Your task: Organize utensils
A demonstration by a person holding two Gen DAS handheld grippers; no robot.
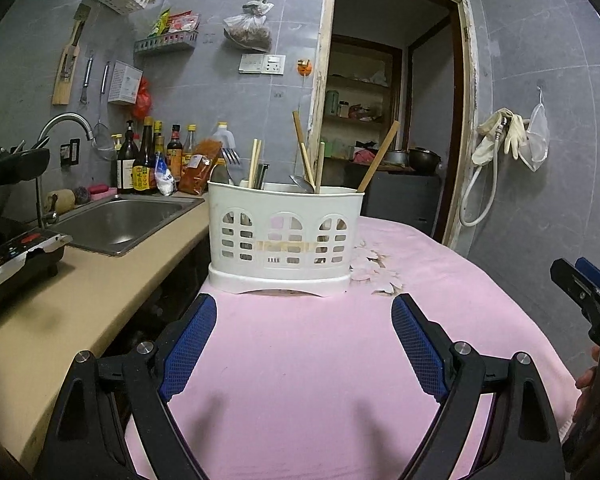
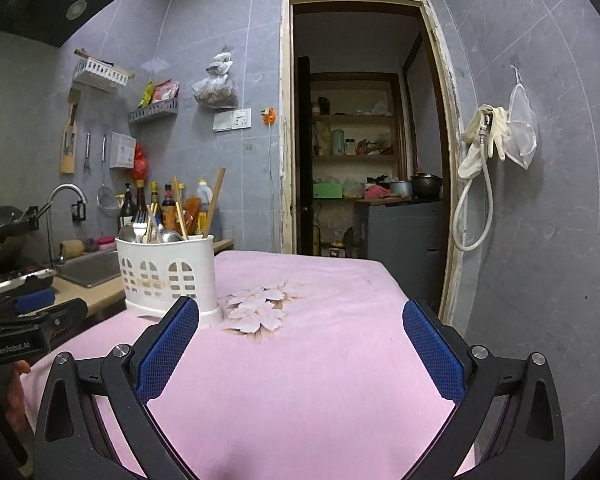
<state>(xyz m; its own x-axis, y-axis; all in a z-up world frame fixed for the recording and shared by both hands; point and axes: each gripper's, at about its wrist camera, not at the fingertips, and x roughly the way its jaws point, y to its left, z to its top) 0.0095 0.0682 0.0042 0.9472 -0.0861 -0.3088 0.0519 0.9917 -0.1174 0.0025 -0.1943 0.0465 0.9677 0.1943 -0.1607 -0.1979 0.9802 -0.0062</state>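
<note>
Pink tablecloth [image 1: 300, 360]; left-view-only sink [image 1: 120, 220], caddy [image 1: 284, 236].

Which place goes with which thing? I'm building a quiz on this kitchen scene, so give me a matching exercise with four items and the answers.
Things:
1. white utensil caddy
2. rubber gloves
3. sauce bottles
4. left hand-held gripper

Places or states:
A. hanging on the wall right of the doorway
B. open, empty, above the pink cloth
C. standing on the pink cloth, holding chopsticks and spoons
D. lined up on the counter behind the sink

Pairs: 1-C, 2-A, 3-D, 4-B
</note>
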